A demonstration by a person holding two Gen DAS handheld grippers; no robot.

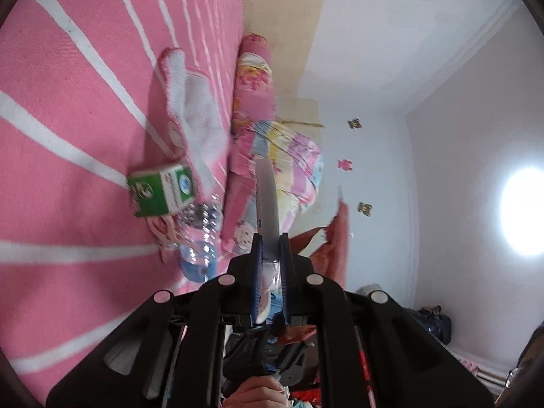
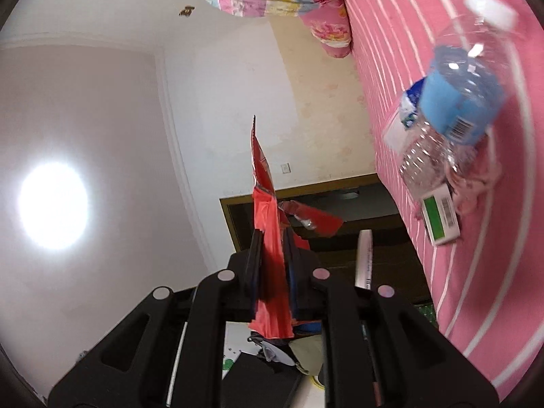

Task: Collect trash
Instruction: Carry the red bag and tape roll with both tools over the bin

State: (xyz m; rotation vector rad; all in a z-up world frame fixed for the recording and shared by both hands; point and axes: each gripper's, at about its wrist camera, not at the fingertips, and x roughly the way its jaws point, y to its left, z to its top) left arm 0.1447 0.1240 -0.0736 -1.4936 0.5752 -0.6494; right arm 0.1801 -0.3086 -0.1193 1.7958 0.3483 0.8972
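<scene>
A: What does the left hand-held gripper (image 1: 270, 238) have?
B: It pinches a thin silvery-white wrapper strip (image 1: 267, 197); its print is too blurred to read. The right hand-held gripper (image 2: 273, 238) is clamped on a crumpled red foil wrapper (image 2: 268, 224)

A: And further out?
B: On the pink white-striped bedspread (image 1: 68, 102) lie a clear plastic bottle with a blue barcoded label (image 2: 452, 108) and a green-and-white carton (image 1: 159, 190), touching. Cartoon pillows (image 1: 285, 156) sit against a pale wall (image 1: 367, 68)
</scene>
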